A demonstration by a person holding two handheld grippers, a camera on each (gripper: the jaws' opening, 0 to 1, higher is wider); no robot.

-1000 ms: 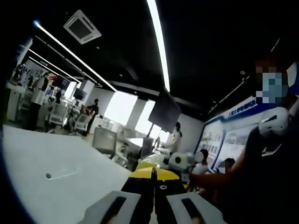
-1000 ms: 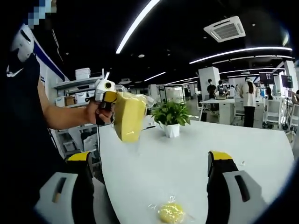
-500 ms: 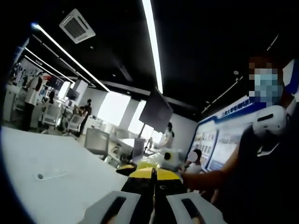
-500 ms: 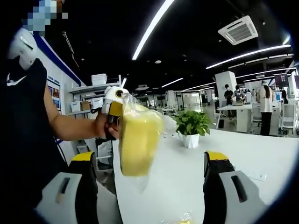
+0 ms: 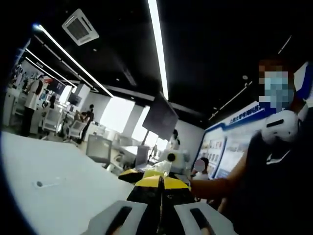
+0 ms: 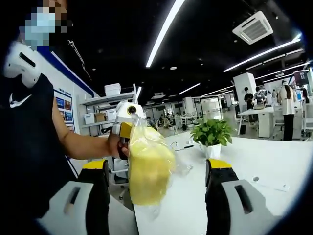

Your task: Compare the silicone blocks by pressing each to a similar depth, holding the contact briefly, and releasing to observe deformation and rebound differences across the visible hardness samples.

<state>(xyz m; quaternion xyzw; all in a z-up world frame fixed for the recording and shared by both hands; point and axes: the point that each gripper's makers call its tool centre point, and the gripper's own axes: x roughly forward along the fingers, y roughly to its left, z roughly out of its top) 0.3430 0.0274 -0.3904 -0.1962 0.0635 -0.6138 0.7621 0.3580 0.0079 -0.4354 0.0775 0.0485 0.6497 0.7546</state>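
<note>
Block [image 6: 149, 169], yellow and bagged, hangs clamped in the left tool [image 6: 126, 128] above the surface [image 6: 254, 161], between the right tool's [image 6: 155, 196] parted jaws. Looks soft, light, slippery-wrapped; press mid-face.

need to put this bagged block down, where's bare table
Bare white table lies right of the potted plant and ahead of the right gripper. Crowded between its jaws: the left gripper holds the yellow block there.
</note>
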